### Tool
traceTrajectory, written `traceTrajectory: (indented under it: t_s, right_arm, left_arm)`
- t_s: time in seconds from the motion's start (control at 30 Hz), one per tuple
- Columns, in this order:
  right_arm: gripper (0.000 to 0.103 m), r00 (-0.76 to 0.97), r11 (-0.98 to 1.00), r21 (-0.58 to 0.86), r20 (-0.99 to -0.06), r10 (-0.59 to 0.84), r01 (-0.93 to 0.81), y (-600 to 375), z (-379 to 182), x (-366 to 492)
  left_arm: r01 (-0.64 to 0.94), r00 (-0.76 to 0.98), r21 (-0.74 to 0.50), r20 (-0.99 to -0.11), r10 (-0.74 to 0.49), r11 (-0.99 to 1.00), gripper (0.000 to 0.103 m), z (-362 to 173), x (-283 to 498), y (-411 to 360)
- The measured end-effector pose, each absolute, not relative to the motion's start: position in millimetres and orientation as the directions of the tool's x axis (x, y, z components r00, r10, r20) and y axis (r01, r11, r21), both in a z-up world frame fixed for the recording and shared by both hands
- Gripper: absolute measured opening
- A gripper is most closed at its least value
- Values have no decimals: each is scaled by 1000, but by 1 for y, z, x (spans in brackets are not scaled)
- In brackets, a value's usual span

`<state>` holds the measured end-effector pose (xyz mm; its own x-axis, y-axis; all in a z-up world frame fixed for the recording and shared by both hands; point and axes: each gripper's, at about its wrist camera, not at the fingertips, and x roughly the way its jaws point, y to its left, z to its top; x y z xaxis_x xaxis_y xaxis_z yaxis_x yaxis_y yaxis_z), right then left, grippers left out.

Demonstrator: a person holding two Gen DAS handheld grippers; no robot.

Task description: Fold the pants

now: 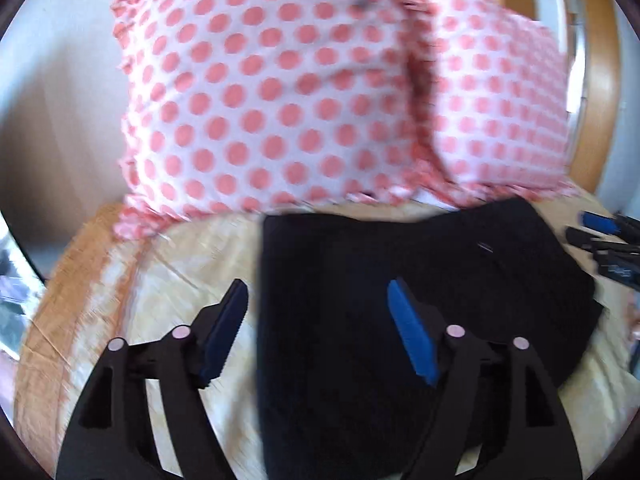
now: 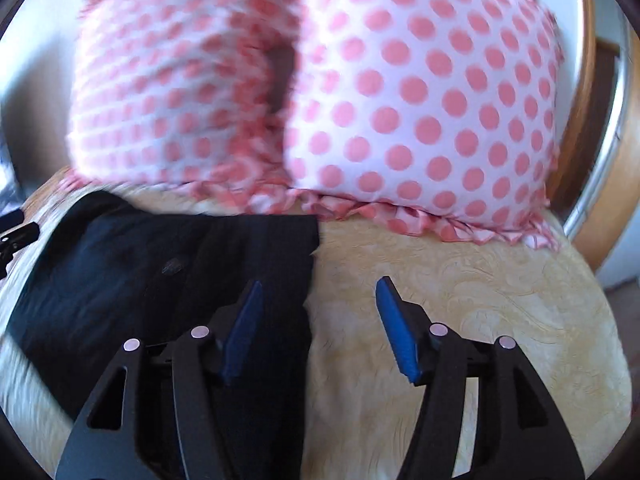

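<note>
Both my left gripper [image 1: 316, 332] and right gripper [image 2: 320, 328] agape, empty, above folded black fabric pants [image 1: 400, 280] on my cream patterned bedspread [image 2: 480, 300].

The pants [image 1: 400, 300] are black and lie flat on the soft yellow bed cover [image 2: 460, 300]. They look folded into a thick, neat block with straight edges. Their far edge sits just beside the pink spotted pillows [image 1: 300, 92]. A small shiny bit, maybe a button or tag, shows on top, but the picture is too blurry to tell.
</note>
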<state>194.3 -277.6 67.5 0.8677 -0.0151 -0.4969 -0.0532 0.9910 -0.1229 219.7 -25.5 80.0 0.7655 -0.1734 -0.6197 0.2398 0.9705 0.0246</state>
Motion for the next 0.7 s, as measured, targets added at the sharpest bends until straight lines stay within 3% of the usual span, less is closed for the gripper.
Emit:
traceTrajectory:
  t_s: [0.1,0.23,0.47,0.5,0.53,0.57,0.7]
  right_arm:
    - [61,845,969,-181,-532,46,-167,-244,51,169]
    - [61,769,948,-253,-640,-15,-192,-222,24,176]
    - [66,768,985,-120,-640,21,-127,-237,29,170]
    - [74,778,988,-95,-627,32,-118,-238,31,163]
    - [82,796,993,-54,-604,53,-107,-241,33,150]
    - [100,812,996,-32,-582,52,-86,-243,34,137]
    - [102,832,997,50,-550,78,-61,-239,19,95]
  left_arm:
    - [340,672,-60,-683,-287,938,74,62,190,-48]
    - [356,598,-34,-759,-255,934,77,30,184,-70]
    - [309,607,-63,-755,-248,949,87,23,187,-69]
    - [292,623,-65,-744,-242,954,88,27,180,-64]
    - [270,661,-49,-717,-222,962,97,33,167,-58]
    - [256,683,-34,-701,-206,966,101,37,158,-53]
    - [201,736,13,-662,-142,980,101,39,120,-36]
